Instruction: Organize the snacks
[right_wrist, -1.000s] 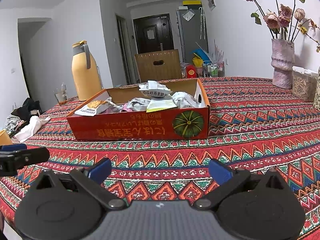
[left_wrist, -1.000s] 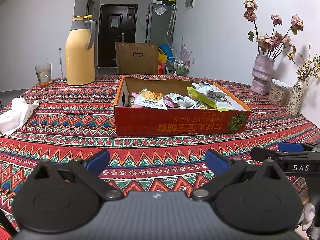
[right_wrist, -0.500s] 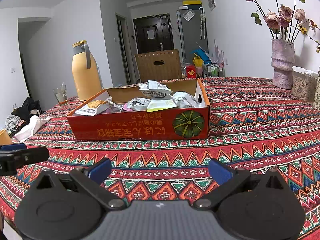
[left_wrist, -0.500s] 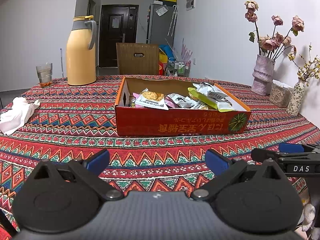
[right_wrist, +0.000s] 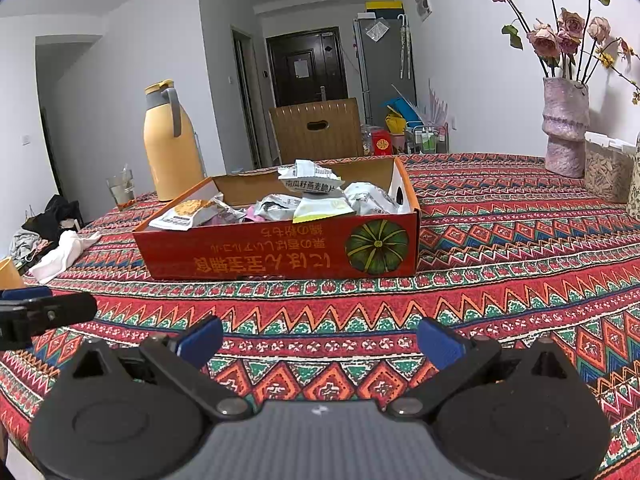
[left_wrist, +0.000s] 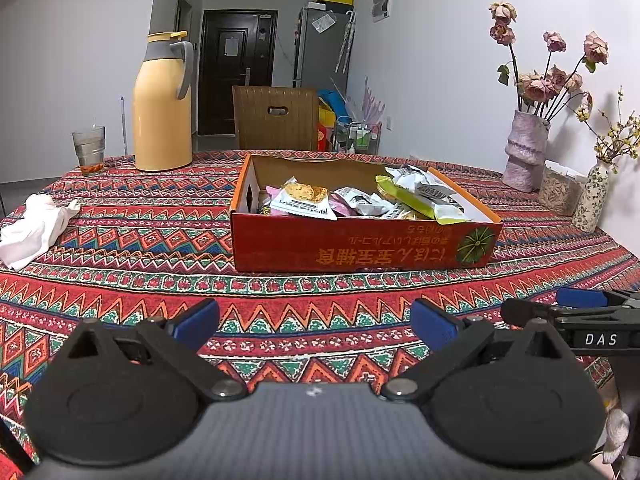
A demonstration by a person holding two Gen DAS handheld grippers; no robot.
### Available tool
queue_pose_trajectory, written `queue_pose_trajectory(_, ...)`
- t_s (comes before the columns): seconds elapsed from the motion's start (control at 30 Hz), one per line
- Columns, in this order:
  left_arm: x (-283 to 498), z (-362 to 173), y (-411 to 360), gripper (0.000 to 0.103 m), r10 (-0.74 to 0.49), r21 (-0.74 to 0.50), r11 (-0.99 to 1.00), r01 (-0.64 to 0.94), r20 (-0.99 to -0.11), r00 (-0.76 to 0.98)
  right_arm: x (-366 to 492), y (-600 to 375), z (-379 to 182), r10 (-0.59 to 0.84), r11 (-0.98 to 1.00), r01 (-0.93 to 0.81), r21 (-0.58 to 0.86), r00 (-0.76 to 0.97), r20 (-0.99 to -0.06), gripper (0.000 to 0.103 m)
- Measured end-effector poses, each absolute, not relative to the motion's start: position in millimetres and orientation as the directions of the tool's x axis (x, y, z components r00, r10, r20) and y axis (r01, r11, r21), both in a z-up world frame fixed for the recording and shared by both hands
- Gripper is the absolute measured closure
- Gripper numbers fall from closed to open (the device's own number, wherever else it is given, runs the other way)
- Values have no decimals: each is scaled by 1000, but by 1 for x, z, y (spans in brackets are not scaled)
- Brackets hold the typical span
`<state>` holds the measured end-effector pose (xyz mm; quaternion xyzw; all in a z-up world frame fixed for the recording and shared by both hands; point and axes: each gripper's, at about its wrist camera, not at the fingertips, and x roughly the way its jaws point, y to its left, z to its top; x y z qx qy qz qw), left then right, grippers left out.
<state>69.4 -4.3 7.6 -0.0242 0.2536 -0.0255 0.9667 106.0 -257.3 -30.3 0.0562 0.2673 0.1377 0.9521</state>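
Nothing much has shifted over the last second: both tools hover where they were, low over the near edge of the worktop (left_wrist: 120,248), and the scene ahead looks the same as a moment ago. The left hand-held gripper (left_wrist: 315,326) has its blue pads spread wide with only patterned cloth between them. The right hand-held gripper (right_wrist: 320,340) is just as wide apart and equally empty. Each shows in the other's view as a dark bar at the side, so they sit side by side, a little apart.

The snack packets (left_wrist: 360,200) are all heaped in the red cardboard box (left_wrist: 360,246) with the pumpkin picture, which stands in the middle of the worktop, well ahead of both tools. A white packet with a biscuit photo (left_wrist: 300,202) lies at the box's left end, a yellow-green one (left_wrist: 424,204) slants along the right wall, and a crumpled white packet (right_wrist: 310,184) sits on top of the pile. No packet lies loose on the cloth that I can see.

Off to the sides stand a yellow thermos jug (left_wrist: 162,104), a drinking glass (left_wrist: 89,150), a crumpled white cloth (left_wrist: 34,228) and a vase of dried roses (left_wrist: 524,148).

My guess is that this stillness is either a pause before reaching in or the end of the job, with everything already boxed.
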Motion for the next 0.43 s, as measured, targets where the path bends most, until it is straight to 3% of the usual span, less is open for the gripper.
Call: queue_pose_trajectory(0.43, 67, 7, -4, 0, -71, -67, 997, 44, -478, 875, 106, -254, -34, 294, 955, -237, 177, 815, -499, 0)
